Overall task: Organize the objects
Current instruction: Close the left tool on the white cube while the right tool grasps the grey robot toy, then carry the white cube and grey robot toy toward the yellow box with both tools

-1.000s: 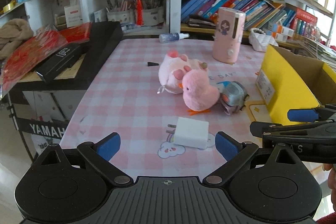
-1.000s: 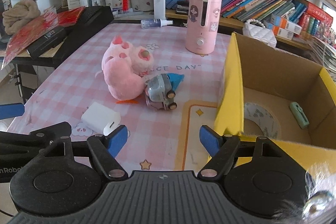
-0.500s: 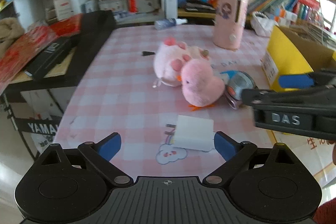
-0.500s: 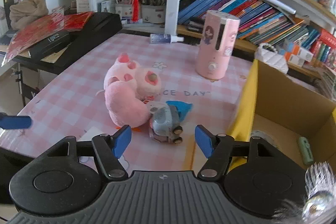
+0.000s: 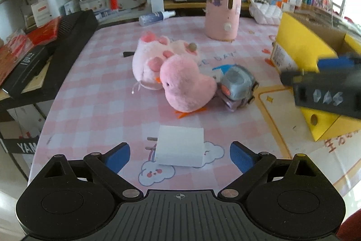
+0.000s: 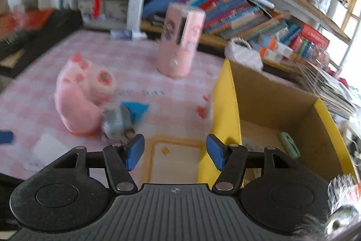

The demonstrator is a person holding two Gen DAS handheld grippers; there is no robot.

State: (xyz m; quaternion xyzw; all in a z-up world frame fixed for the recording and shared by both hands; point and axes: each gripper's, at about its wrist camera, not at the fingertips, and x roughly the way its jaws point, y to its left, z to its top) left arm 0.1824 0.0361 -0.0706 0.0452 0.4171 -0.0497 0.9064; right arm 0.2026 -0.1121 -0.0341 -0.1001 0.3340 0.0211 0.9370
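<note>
A white plug-in charger (image 5: pixel 180 146) lies flat on the pink checked tablecloth. My left gripper (image 5: pixel 180 158) is open around it, one blue pad on each side and neither touching it. Behind it sit a pink chick plush (image 5: pixel 187 87), a paler pink plush (image 5: pixel 151 60) and a grey toy car (image 5: pixel 237 87). My right gripper (image 6: pixel 175 151) hangs beside the yellow cardboard box (image 6: pixel 225 105). Its jaws are closing with nothing between them. In the right wrist view the toy car (image 6: pixel 117 123) lies just beyond its left pad. That view is blurred.
A pink cylindrical appliance (image 5: pixel 223 8) stands at the back of the table, with a spray bottle (image 5: pixel 155 16) lying behind it. A green item (image 6: pixel 290 145) lies inside the box. A black keyboard (image 5: pixel 67 42) borders the table on the left. Bookshelves fill the back.
My left gripper has come forward and down until the charger lies between its fingers. My right gripper has swung up and right along the box, and its jaws have narrowed.
</note>
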